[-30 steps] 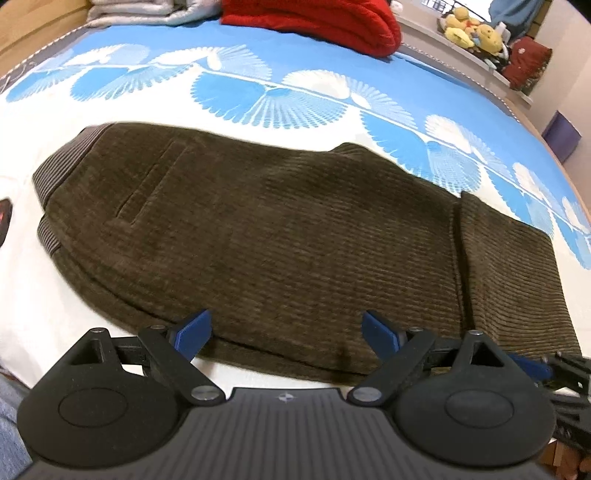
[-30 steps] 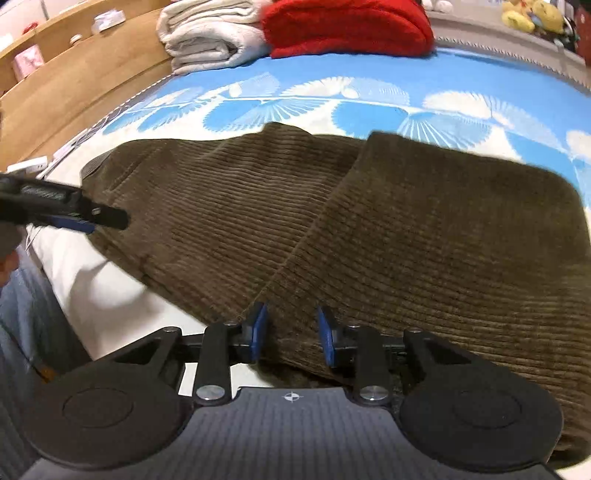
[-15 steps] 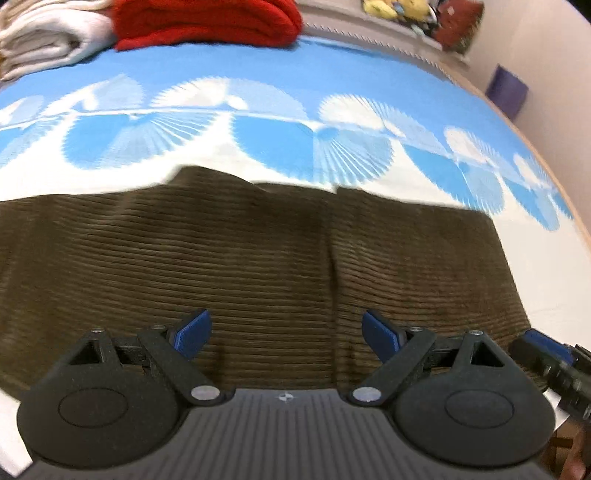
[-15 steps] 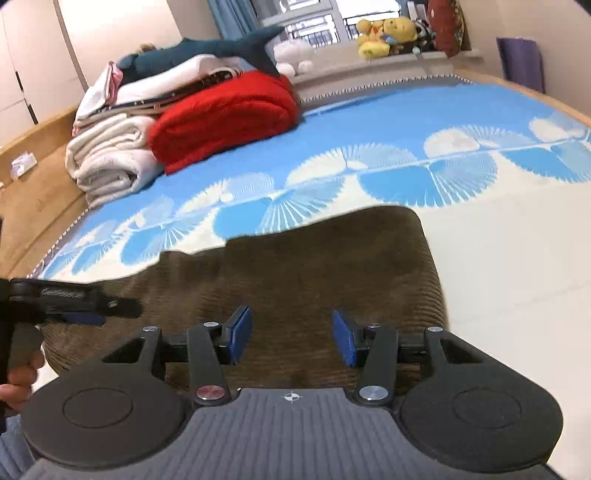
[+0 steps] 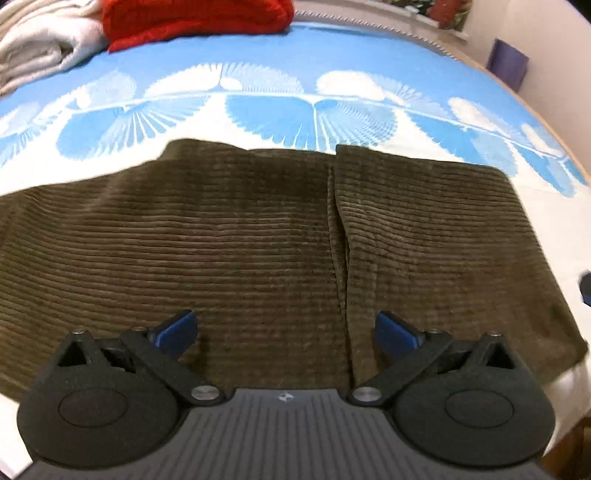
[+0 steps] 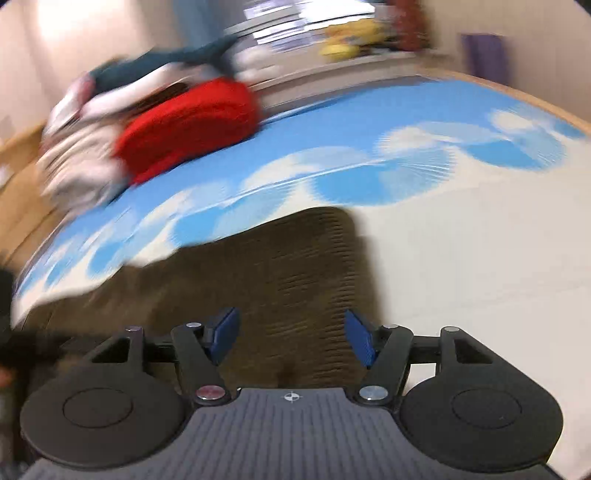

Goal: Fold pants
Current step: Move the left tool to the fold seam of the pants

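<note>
Brown corduroy pants (image 5: 240, 240) lie flat on the bed, with the leg ends folded over on the right, their edge (image 5: 338, 236) running down the cloth. My left gripper (image 5: 284, 330) is open and empty, low over the near edge of the pants at that fold. In the blurred right wrist view the pants (image 6: 288, 273) lie ahead with their right end under my right gripper (image 6: 290, 338), which is open and empty.
The bed has a blue and white fan-pattern sheet (image 5: 295, 92). A red folded blanket (image 5: 192, 16) and white folded bedding (image 5: 40, 48) lie at the far side. A purple object (image 5: 508, 62) stands by the wall. The bed's right edge (image 5: 576, 387) is near.
My right gripper has opened wider, let the cloth lie and swung up; its view is now blurred. My left gripper has shifted right along the pants to the fold edge, still open.
</note>
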`<state>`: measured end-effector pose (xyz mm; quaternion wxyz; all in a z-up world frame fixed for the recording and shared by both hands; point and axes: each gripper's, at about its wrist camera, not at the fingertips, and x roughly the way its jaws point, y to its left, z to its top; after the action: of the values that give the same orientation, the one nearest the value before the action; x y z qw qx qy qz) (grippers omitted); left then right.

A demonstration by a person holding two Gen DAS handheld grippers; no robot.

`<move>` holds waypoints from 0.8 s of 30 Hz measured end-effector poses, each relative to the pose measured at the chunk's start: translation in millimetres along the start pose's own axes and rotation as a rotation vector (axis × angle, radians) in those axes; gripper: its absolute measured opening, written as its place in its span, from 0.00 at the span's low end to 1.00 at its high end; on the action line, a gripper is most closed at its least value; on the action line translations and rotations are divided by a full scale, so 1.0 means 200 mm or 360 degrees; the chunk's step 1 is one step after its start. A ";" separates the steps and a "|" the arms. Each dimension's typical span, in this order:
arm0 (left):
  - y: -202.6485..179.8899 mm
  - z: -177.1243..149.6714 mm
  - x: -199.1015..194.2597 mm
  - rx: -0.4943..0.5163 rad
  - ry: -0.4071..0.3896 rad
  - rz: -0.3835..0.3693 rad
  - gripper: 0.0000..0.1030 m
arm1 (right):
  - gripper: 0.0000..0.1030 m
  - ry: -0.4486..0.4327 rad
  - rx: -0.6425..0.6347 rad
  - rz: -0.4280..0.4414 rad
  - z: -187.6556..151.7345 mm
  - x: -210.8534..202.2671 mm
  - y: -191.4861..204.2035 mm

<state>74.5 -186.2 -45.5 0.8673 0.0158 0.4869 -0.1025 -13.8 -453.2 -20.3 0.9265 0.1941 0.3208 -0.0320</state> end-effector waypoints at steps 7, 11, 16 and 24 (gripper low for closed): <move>0.15 -0.09 -0.18 -0.0012 -0.0050 0.0015 1.00 | 0.66 0.0105 0.0491 0.0010 -0.06 0.01 -0.26; 0.23 -0.09 -0.19 -0.0132 -0.0025 -0.0049 1.00 | 0.66 0.0112 0.0501 -0.0020 -0.08 0.02 -0.24; 0.15 0.00 -0.10 -0.0162 0.0081 -0.0217 0.99 | 0.68 0.0050 0.0431 -0.0043 -0.06 0.02 -0.17; 0.04 -0.01 0.10 -0.0245 0.0291 -0.0300 0.96 | 0.68 0.0093 0.0413 -0.0049 -0.05 0.06 -0.16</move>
<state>84.1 -181.6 -64.1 0.8045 -0.0873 0.5696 -0.1439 -16.9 -477.1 -45.4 0.8833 0.3083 0.3437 -0.0818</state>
